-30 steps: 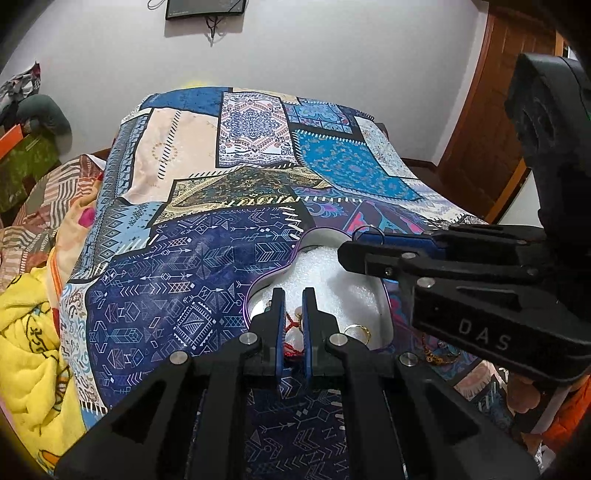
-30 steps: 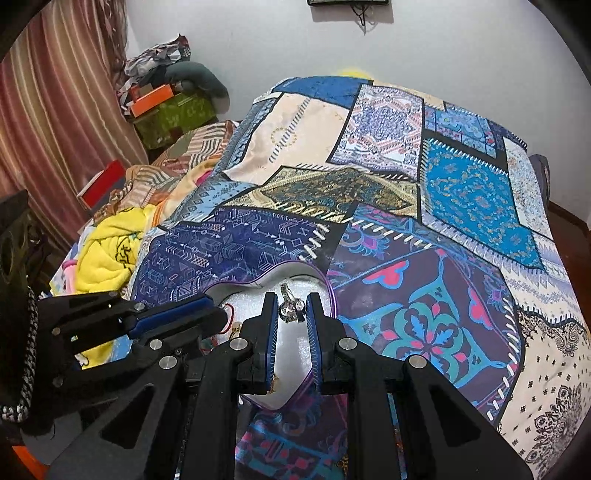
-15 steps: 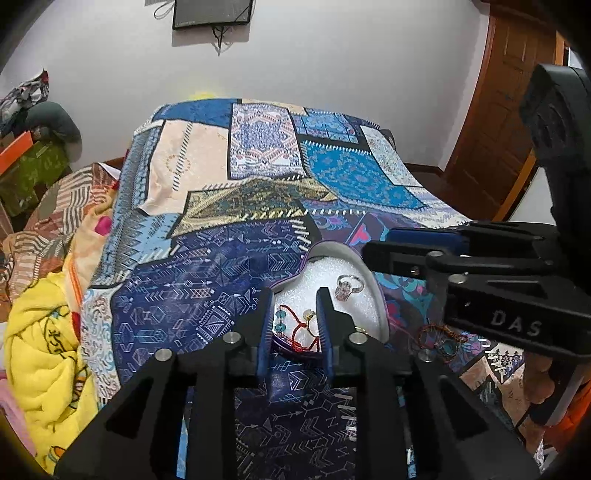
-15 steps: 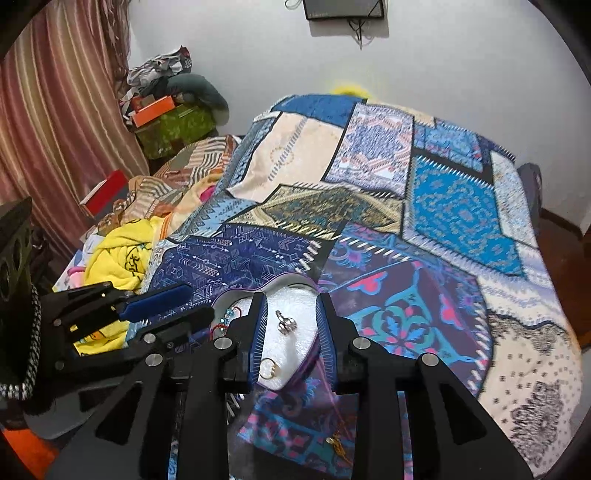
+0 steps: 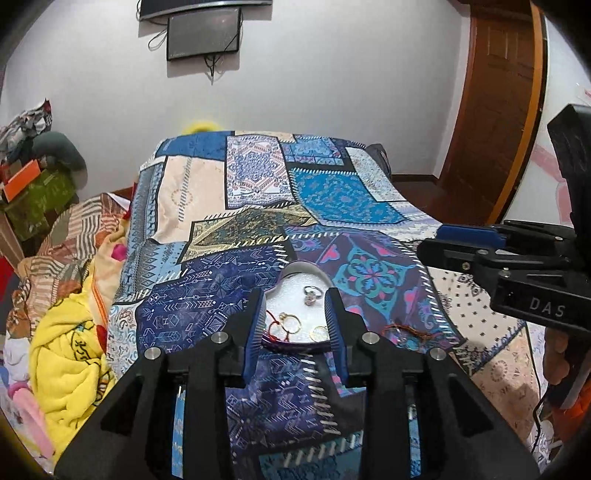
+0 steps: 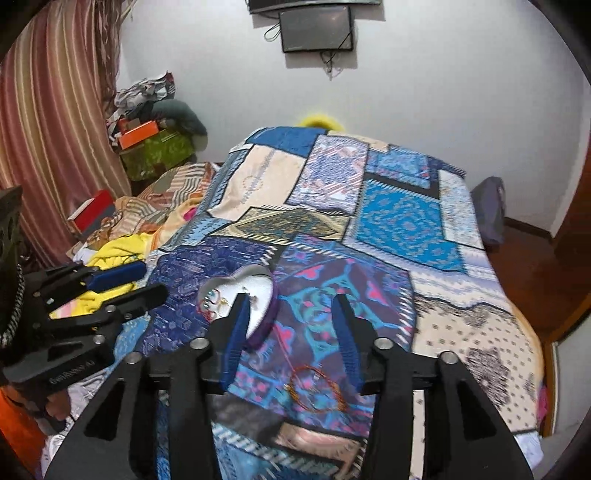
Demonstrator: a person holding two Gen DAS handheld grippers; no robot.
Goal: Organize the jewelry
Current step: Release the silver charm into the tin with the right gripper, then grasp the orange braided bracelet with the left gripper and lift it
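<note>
A bed draped in a blue, cream and purple patchwork-print bedspread (image 5: 258, 206) fills the room, its far edge meeting a plain white wall (image 5: 332, 74). A dark flat screen (image 6: 317, 25) hangs there (cables dangling beneath). Striped pink-and-cream curtains (image 6: 48, 122) cover the left side, a brown wooden door (image 5: 495, 110) stands right, over a dark wooden floor (image 6: 524, 251).

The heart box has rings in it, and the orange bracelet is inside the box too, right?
Not quite. The rings are in the heart box, but the orange bracelet lies outside it on the bedspread, between the right tool's open fingers. The right wrist view shows this.
</note>
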